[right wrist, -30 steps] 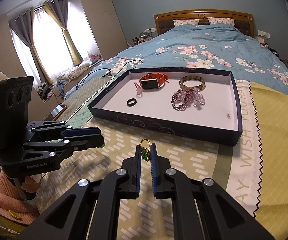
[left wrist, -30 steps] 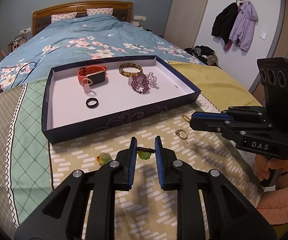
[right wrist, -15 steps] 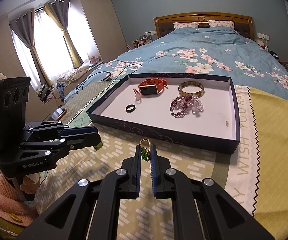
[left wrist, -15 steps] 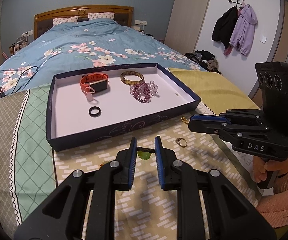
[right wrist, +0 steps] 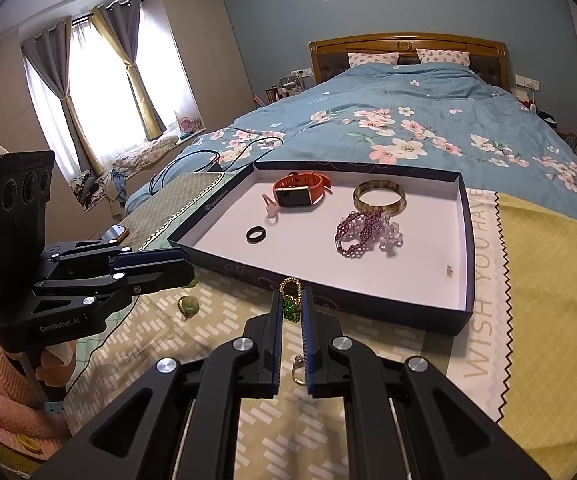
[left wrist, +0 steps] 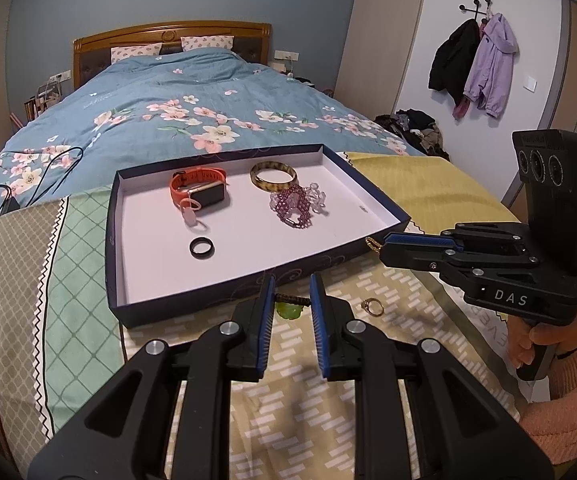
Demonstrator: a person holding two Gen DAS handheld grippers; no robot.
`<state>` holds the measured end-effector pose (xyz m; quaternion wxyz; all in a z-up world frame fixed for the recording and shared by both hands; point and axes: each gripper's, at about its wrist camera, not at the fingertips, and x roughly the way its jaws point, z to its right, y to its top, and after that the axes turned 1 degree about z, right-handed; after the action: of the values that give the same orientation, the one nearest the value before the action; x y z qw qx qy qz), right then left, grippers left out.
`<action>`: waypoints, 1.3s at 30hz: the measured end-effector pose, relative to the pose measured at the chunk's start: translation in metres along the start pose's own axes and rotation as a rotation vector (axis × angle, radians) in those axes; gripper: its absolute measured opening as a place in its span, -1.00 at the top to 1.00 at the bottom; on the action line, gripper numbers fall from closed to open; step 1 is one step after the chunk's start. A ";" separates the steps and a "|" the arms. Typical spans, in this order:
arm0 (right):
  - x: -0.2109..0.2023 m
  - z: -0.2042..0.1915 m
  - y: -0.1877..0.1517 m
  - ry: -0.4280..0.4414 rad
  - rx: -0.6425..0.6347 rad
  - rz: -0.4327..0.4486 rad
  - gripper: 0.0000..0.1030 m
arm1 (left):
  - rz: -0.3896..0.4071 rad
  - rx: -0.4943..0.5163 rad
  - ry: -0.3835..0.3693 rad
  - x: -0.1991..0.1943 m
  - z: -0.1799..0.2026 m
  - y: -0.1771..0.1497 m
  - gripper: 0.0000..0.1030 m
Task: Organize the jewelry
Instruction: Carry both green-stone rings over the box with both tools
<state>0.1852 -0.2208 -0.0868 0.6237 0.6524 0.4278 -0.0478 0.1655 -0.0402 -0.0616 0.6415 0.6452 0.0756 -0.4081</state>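
Observation:
My left gripper (left wrist: 291, 284) is shut on the brown cord of a green pendant (left wrist: 288, 311), held just above the cloth in front of the tray (left wrist: 188, 300). In its own view my right gripper (right wrist: 291, 300) is shut on a gold chain piece with green beads (right wrist: 290, 306), close to the tray's front wall (right wrist: 368, 304). The dark blue tray has a white floor. On it lie an orange watch (left wrist: 198, 190), a bangle (left wrist: 273, 176), a purple bead bracelet (left wrist: 294, 206), a black ring (left wrist: 201, 247) and a small pink piece (left wrist: 190, 216).
A gold ring (left wrist: 372, 306) lies on the patterned cloth right of my left gripper. A green and gold piece (right wrist: 188, 305) lies on the cloth under my left gripper (right wrist: 186, 274). A phone (right wrist: 114, 234) and cables (left wrist: 8, 184) lie at the left; the floral bed stretches behind.
Both grips are unchanged and nothing was taken or let go. The tray sits slightly lower in both views than a second ago.

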 end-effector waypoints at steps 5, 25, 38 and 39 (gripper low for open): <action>0.001 0.003 0.006 0.000 0.000 0.005 0.86 | 0.008 0.000 0.007 0.000 -0.001 0.004 0.65; 0.011 0.017 0.025 -0.015 -0.002 0.012 0.85 | 0.037 -0.001 0.037 0.009 -0.007 0.025 0.64; 0.021 0.022 0.034 -0.023 -0.017 0.001 0.86 | 0.030 -0.010 0.052 0.023 -0.015 0.035 0.65; 0.021 0.021 0.033 -0.024 -0.017 0.002 0.86 | 0.029 -0.011 0.054 0.024 -0.015 0.035 0.64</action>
<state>0.2286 -0.2240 -0.0782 0.6344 0.6468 0.4202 -0.0513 0.2097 -0.0426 -0.0518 0.6486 0.6535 0.0859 -0.3806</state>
